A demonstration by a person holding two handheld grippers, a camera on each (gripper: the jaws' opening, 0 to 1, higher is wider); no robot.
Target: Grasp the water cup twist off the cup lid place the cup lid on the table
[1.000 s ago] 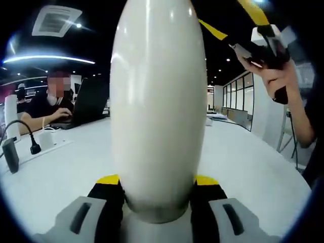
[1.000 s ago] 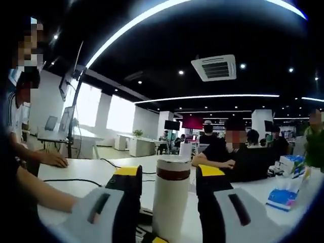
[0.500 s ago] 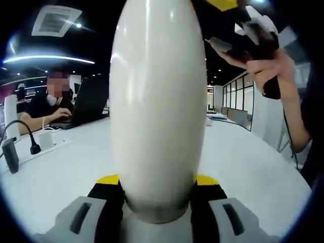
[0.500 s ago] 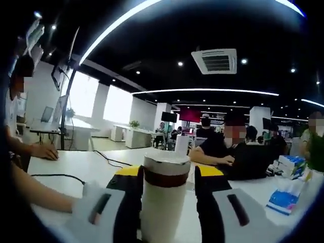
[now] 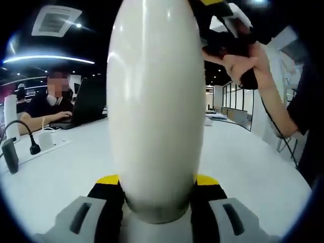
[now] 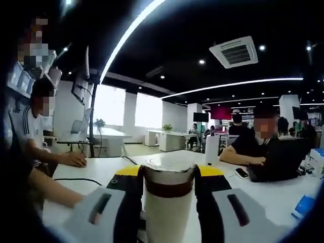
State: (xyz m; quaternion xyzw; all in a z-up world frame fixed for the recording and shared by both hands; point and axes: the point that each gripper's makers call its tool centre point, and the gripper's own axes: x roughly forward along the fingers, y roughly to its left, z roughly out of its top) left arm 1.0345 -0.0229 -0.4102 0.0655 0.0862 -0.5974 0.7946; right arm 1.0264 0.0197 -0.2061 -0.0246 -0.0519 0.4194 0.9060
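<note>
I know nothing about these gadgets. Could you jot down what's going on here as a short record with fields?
Setting: open office, white table
Held item: white water cup
Left gripper: jaws closed on the cup's body
Right gripper: jaws on either side of the cup lid
Lid: dark band, on top of the cup
Person's hand: holds the right gripper above the cup
Background: person typing at a laptop

I note an open office with a black ceiling (image 6: 167, 55), long white strip lights (image 6: 132, 31) and a square ceiling air vent (image 6: 234, 51). Bright windows (image 6: 110, 112) line the far wall. White tables (image 5: 243, 162) carry a black laptop (image 5: 88, 101).
</note>
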